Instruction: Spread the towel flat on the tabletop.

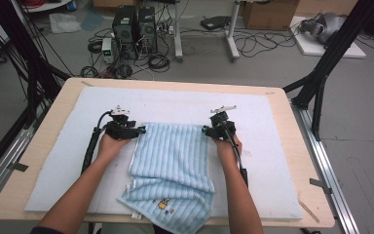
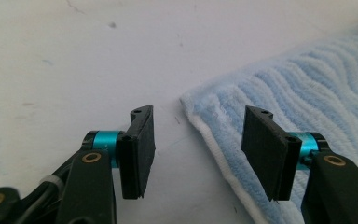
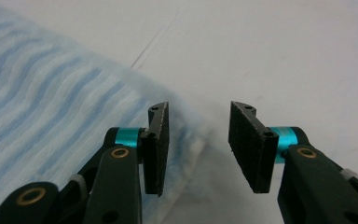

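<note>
High view: blue striped towel [image 1: 171, 168] lies folded on the white mat [image 1: 272, 146] covering the counter [image 1: 306, 161]; its near end hangs over the counter's front edge. Left tongs [image 1: 140, 130] sit at the towel's far left corner, right tongs [image 1: 205, 130] at its far right corner. Both hands come in from the near side.

Left gripper view: left tongs [image 2: 198, 149] stand open, nothing pressed between the pads. The towel's corner [image 2: 307, 93], with its white hem, lies in the gap and under the right-hand jaw.

Right gripper view: right tongs [image 3: 199, 144] open, pads clear of the fabric. Towel corner [image 3: 65, 102] lies under the left-hand jaw, its blurred edge reaching into the gap; bare mat lies under the other jaw.
</note>
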`<state>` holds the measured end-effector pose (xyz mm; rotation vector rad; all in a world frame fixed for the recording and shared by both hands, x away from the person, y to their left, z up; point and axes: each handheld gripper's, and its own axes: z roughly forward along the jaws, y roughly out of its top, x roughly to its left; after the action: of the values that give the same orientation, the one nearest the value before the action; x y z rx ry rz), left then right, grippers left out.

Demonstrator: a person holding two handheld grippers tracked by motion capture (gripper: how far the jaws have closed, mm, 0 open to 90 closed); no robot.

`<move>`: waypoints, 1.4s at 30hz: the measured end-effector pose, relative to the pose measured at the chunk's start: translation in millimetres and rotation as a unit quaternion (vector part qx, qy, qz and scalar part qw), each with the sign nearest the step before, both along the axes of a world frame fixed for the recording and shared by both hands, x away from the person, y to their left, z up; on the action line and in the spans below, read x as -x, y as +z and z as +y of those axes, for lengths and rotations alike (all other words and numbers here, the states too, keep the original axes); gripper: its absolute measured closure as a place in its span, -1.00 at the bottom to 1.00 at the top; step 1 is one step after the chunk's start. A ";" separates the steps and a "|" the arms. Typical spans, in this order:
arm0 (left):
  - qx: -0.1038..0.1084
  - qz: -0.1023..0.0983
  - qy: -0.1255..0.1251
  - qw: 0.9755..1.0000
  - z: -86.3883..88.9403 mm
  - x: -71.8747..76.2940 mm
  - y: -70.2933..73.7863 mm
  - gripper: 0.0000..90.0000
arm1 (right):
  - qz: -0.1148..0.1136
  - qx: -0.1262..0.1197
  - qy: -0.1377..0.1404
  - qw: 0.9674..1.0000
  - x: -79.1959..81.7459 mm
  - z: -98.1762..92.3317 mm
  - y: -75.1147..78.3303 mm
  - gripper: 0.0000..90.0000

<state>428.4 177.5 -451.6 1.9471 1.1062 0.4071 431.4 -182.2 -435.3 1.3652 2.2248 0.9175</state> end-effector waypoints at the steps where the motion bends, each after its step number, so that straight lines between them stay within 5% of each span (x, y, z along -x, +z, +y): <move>1: -0.015 -0.007 -0.004 1.000 -2.6 -0.2 0.5 0.04 | 0.011 0.004 0.007 1.000 -0.3 2.2 -2.7 0.27; 4: -0.046 -0.030 -0.038 0.998 -11.4 1.3 0.7 0.39 | 0.004 0.012 0.030 0.999 0.0 5.8 -4.3 0.54; 5: -0.057 -0.037 -0.053 0.996 -14.3 1.9 1.0 0.83 | 0.000 0.018 0.057 0.998 -0.8 8.0 -4.2 0.80; 6: -0.071 -0.045 -0.053 0.995 -18.2 1.9 1.7 0.91 | -0.004 0.031 0.068 0.997 -1.4 10.4 -3.6 0.84; 8: -0.063 -0.032 -0.043 0.997 -18.4 -5.5 3.2 0.94 | -0.007 0.046 0.072 0.996 -5.6 15.1 -2.2 0.86; 13: -0.037 -0.019 -0.001 0.999 -9.3 -31.0 6.4 0.95 | -0.026 0.023 0.035 0.999 -28.9 9.9 -3.8 0.87; 16: -0.030 -0.033 0.010 0.999 -8.6 -44.2 8.1 0.95 | -0.042 0.018 0.014 0.999 -41.6 12.5 -7.6 0.87; 19: -0.032 -0.072 0.019 0.997 -6.3 -48.7 10.1 0.94 | -0.072 0.001 -0.018 0.997 -48.9 17.6 -4.7 0.87; 21: -0.031 -0.069 0.037 0.996 -6.0 -47.1 9.5 0.78 | -0.094 0.008 -0.020 0.995 -50.5 23.6 -1.2 0.85; 23: -0.015 -0.040 0.047 0.998 -3.4 -46.4 7.4 0.17 | -0.092 0.006 -0.020 0.996 -50.7 27.6 0.2 0.71; 28: 0.014 -0.024 0.046 0.999 6.7 -35.2 8.5 0.03 | -0.067 -0.028 -0.018 0.997 -44.4 24.2 6.8 -0.02; 30: 0.030 -0.022 0.040 0.999 9.7 -28.8 9.7 -0.08 | -0.040 -0.052 -0.007 0.998 -40.4 20.6 9.3 -0.07; 32: 0.039 -0.013 0.026 0.999 10.8 -23.1 11.9 -0.12 | -0.046 -0.055 0.008 0.997 -31.7 16.9 12.6 -0.09; 42: 0.055 -0.036 -0.018 0.998 12.1 11.3 15.0 -0.20 | -0.046 -0.088 0.025 0.995 13.8 -11.7 20.1 -0.07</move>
<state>417.1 189.6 -436.6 1.8401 1.0250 0.3852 417.7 -194.0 -415.1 1.3177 2.1605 1.1943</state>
